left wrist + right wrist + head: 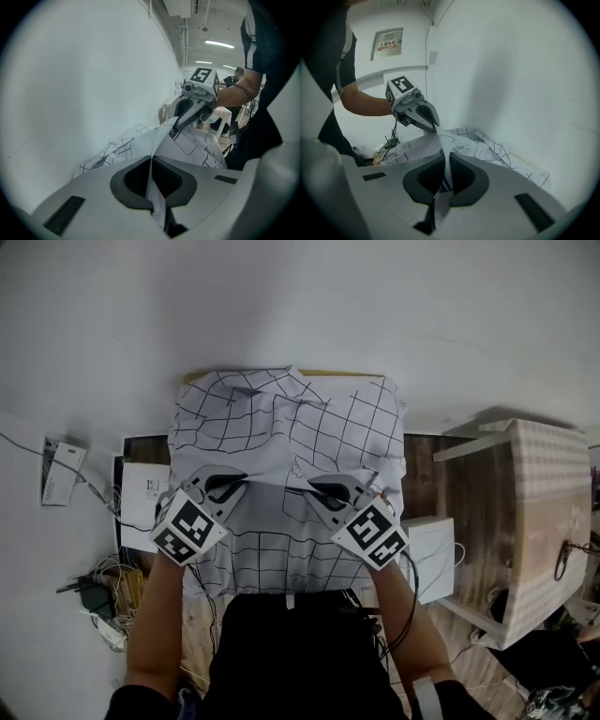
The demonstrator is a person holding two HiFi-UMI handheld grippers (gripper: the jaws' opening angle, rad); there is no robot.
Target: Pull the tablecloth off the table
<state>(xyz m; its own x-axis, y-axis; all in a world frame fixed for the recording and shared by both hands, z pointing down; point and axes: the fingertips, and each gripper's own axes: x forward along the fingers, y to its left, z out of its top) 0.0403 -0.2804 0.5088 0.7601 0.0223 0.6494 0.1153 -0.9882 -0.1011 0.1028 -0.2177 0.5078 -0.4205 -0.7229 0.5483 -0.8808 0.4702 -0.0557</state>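
A white tablecloth [281, 418] with a black grid covers a table against the white wall; a strip of the table's wooden edge [328, 374] shows at the far side. My left gripper [242, 484] and right gripper [313, 487] are both shut on the cloth near its middle, holding raised peaks side by side. In the left gripper view the cloth [140, 140] runs pinched between the jaws [151, 163], and the right gripper [177, 127] bites the same ridge beyond. In the right gripper view a fold [459, 143] is clamped in the jaws [445, 161], with the left gripper [435, 127] just ahead.
A wooden bench with a checked cover [544, 512] stands at the right, a white box [433, 554] beside it. Another white box [145, 493], a white device [61, 470] and tangled cables [103, 596] lie on the floor at the left. The wall is directly behind the table.
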